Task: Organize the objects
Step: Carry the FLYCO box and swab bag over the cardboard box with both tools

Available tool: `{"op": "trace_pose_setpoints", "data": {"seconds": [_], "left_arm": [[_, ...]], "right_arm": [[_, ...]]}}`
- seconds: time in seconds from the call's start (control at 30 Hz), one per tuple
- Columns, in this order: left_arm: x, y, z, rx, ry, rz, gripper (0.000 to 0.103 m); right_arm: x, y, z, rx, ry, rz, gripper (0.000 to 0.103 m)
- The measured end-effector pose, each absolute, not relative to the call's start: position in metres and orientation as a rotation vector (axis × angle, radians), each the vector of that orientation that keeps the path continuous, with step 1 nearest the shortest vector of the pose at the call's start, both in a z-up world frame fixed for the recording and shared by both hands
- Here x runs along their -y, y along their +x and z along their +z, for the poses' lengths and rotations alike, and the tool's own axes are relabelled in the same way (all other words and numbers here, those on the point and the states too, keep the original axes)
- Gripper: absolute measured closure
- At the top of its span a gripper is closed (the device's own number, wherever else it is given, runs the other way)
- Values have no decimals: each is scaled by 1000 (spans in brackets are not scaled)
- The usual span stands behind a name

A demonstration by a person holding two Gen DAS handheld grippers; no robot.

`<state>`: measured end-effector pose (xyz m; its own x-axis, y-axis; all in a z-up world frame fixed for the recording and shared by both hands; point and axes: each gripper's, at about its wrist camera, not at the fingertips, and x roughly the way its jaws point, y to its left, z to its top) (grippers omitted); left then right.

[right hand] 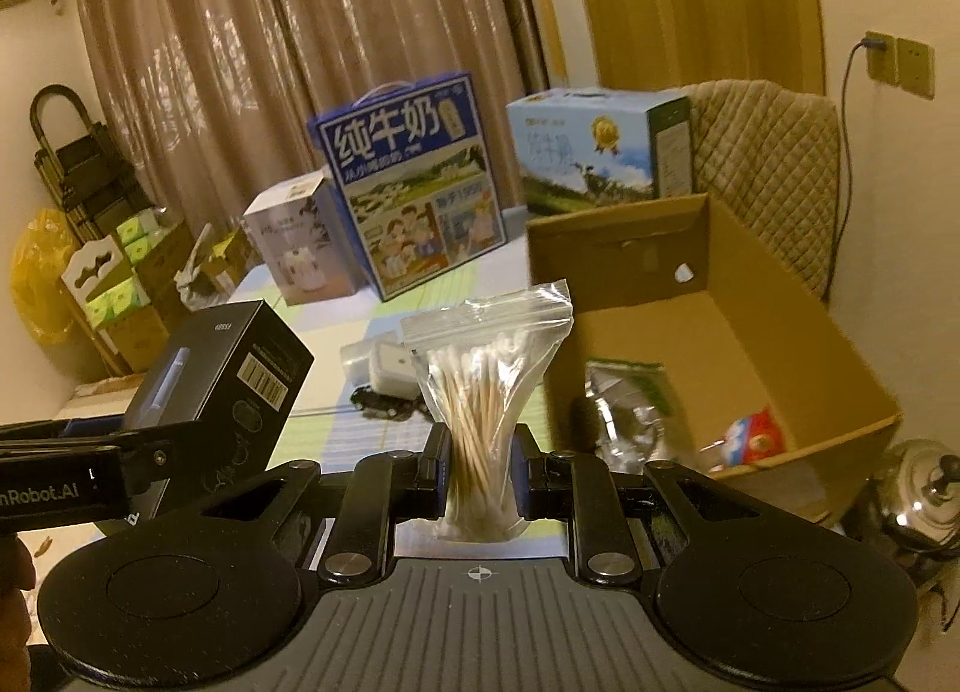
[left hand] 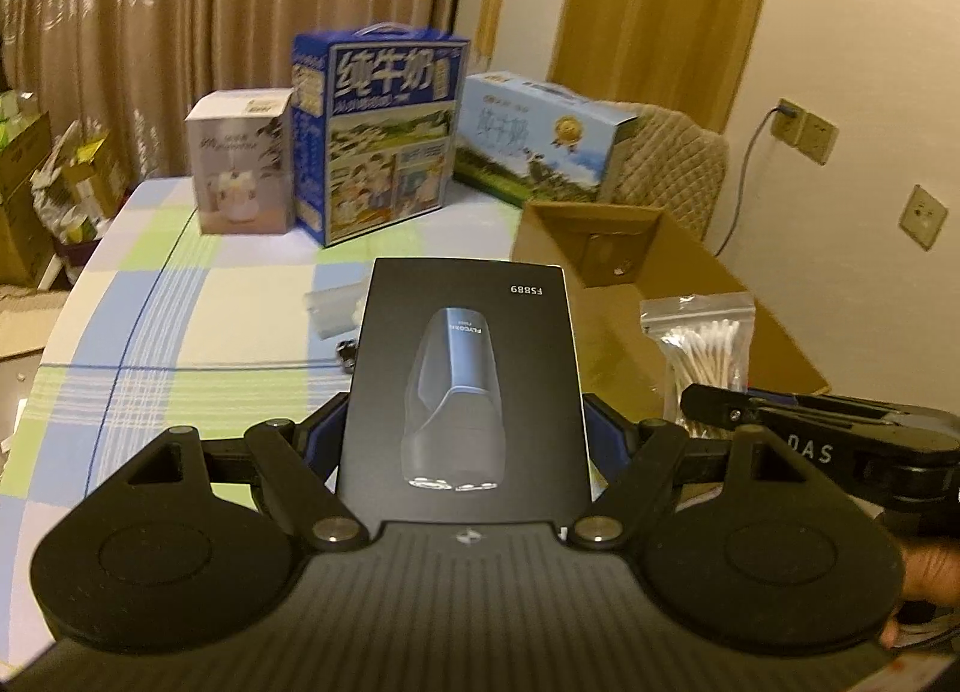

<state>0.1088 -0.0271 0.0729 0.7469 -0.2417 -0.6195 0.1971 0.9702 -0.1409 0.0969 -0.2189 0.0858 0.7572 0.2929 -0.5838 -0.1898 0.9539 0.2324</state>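
Carrying: left tool (left hand: 465, 440) clamps shaver box (left hand: 465, 386), right tool (right hand: 480, 470) pinches cotton-swab bag (right hand: 486, 386). Slick bag may slip short of cardboard box (right hand: 780, 296)

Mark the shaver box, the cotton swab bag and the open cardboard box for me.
shaver box (left hand: 462, 380), left wrist view, front face.
cotton swab bag (right hand: 480, 392), right wrist view, swab bundle.
open cardboard box (right hand: 774, 326), right wrist view, inner right wall.
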Motion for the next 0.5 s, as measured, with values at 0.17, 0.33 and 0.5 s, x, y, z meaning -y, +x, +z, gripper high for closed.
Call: {"op": "trace_pose_setpoints", "data": {"seconds": [0.17,0.33,0.5], "left_arm": [[52,103,84,-670,-56,-282,27],[75,104,91,-661,-41,-321,27],[98,113,95,-657,-47,-353,27]], "right_arm": [[246,88,98,-630,178,237,86],[279,87,108,-606,198,178,86],[308,92,114,-591,200,134,86]]}}
